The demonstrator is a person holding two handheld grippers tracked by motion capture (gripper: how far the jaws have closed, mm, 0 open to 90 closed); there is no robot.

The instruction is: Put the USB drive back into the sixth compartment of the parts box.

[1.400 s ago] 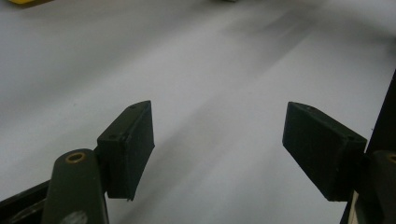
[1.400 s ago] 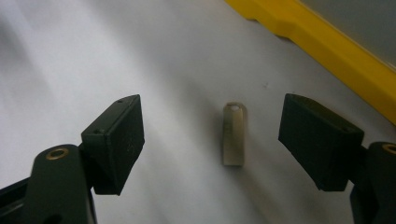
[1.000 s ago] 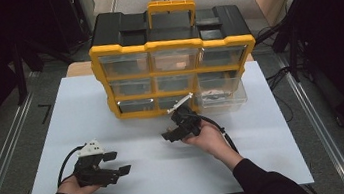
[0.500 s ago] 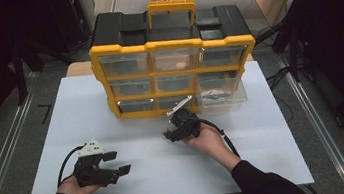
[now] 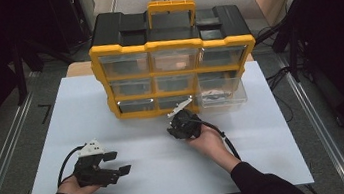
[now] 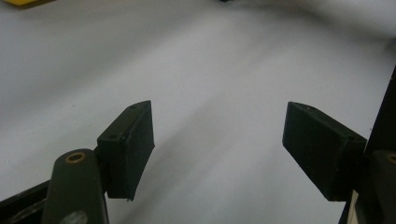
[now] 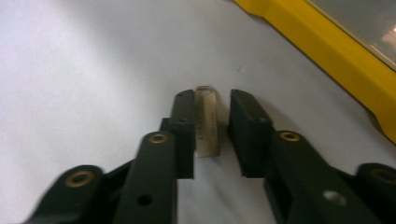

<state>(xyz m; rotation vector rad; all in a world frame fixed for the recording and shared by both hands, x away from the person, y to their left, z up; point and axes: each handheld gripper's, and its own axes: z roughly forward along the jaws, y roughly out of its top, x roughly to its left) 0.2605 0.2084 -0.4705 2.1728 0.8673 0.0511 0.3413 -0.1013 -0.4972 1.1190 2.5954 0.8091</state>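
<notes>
Brass-coloured strip [image 7: 207,122] sits between the right tongs [image 7: 210,126], touching one jaw, a gap at the other: not yet a firm pinch, just before the organizer [image 5: 172,51] at the desk's [image 5: 269,165] far edge. Squeeze squarely before lifting. Left tongs [image 6: 217,140] rest spread near the front-left corner.

Jaws: slightly apart around small pale metal piece [image 7: 207,122], touching left jaw.
Background: yellow organizer frame [image 7: 327,51], white table [image 7: 84,70].
</notes>
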